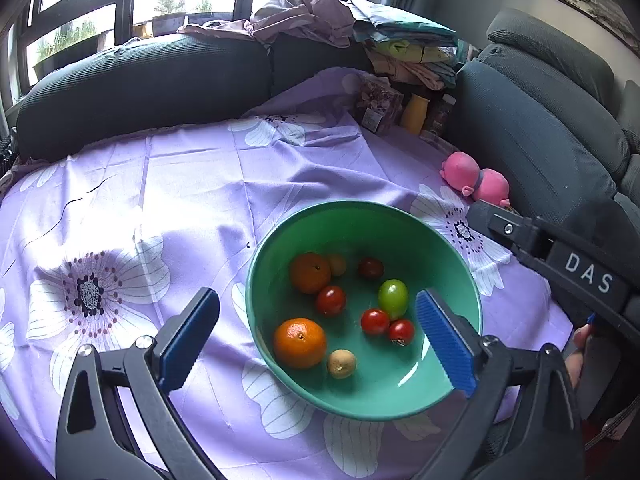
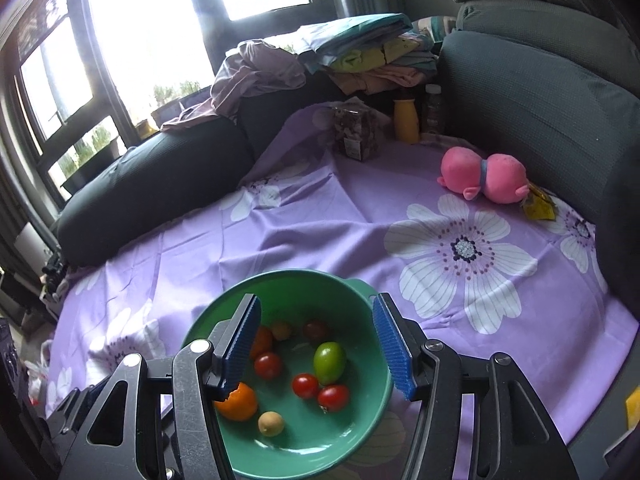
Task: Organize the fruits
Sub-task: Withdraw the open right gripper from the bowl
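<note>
Left gripper [image 1: 318, 340]: fingers spread wide, nothing between the blue pads, hovering over the green bowl [image 1: 448, 264]. Left pad [image 1: 188, 340] outside the bowl at its 9 o'clock, above the purple flowered cloth [image 1: 180, 184]; right pad [image 1: 446, 344] over the rim at about 4 o'clock. Inside the bowl, between the pads: near orange [image 1: 300, 343] at 7 o'clock, far orange [image 1: 310, 273] at 10 o'clock, green tomato [image 1: 393, 298] right of centre, four red cherry tomatoes, one at 12 o'clock [image 1: 371, 268], one at centre [image 1: 330, 300], two touching side by side toward 5 o'clock [image 1: 375, 321], [image 1: 401, 331]. Small tan fruit [image 1: 341, 363] at 6 o'clock just beside the near orange; another tan one [image 1: 337, 264] touching the far orange.

Right gripper [image 2: 320, 346]: likewise spread open and empty, held above the same bowl [image 2: 372, 412]. Left pad [image 2: 240, 344] over the 9 o'clock side, covering part of both oranges; right pad [image 2: 392, 346] at the rim near 3 o'clock. Green tomato [image 2: 329, 362] directly between the pads, red pair [image 2: 305, 385], [image 2: 333, 397] just below it, tan fruit [image 2: 271, 423] at 6 o'clock.

Farther off at 1 o'clock: pink plush toy [image 2: 482, 178] on the cloth beside the grey sofa [image 2: 520, 112]. Yellow bottle [image 2: 407, 120] and clear snack packet [image 2: 356, 132] at 12 o'clock, folded clothes [image 2: 360, 52] piled behind.
</note>
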A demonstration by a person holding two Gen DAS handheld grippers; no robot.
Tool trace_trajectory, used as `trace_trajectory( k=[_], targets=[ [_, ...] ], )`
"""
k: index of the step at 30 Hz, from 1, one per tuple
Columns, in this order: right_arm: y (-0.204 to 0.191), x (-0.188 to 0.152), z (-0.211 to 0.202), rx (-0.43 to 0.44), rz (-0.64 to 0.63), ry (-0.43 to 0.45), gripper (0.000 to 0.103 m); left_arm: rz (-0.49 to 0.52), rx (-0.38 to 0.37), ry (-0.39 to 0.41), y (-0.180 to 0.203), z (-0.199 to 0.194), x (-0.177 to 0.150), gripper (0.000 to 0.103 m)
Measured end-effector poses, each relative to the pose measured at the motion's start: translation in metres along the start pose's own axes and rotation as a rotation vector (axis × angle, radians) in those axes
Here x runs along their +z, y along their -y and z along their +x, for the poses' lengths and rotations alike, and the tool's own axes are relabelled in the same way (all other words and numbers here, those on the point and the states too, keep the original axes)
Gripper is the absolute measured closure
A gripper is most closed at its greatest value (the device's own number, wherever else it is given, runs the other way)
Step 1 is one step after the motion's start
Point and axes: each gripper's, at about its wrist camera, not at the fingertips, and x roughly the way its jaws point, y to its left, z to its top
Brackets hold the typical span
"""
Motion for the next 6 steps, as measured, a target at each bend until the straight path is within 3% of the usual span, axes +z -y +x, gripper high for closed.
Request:
trace_trajectory(
  k=[6],
  targets=[
    [-0.0024,-0.0002,0.0021,-0.001,-0.009,-0.002,0.044,-0.015,0.0,-0.002,-0.0078,-0.0034,0.0017,0.004]
  ],
)
